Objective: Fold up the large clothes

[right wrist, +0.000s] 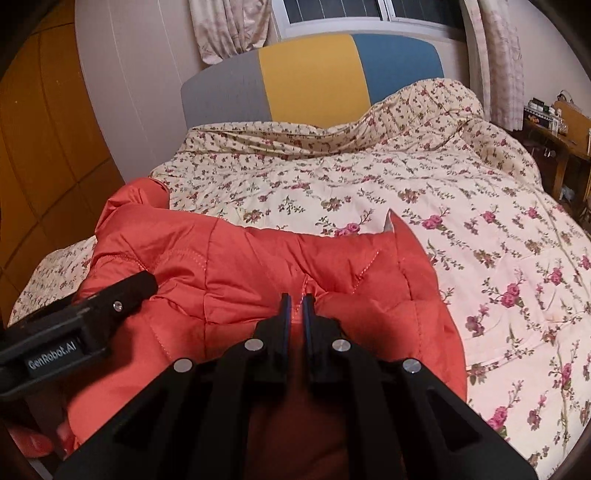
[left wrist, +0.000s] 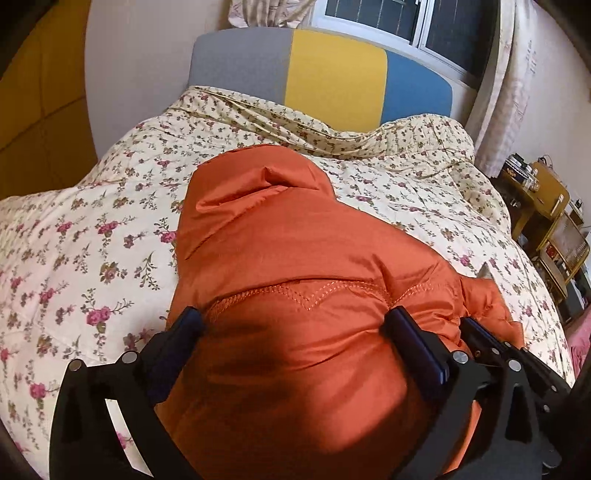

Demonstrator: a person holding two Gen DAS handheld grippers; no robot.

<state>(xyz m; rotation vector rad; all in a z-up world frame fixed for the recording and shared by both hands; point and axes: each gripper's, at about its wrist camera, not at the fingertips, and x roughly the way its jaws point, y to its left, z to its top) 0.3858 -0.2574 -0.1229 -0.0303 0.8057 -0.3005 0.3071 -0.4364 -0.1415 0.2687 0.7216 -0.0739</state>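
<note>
While the left hand-held gripper (left wrist: pixel 295 328) gapes wide, the right hand-held gripper (right wrist: pixel 296 299) pinches the orange jacket (right wrist: pixel 258 280).

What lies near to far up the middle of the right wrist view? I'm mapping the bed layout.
Right claw, nipping the orange jacket → floral quilt → gray, yellow and blue headboard → window.
</note>
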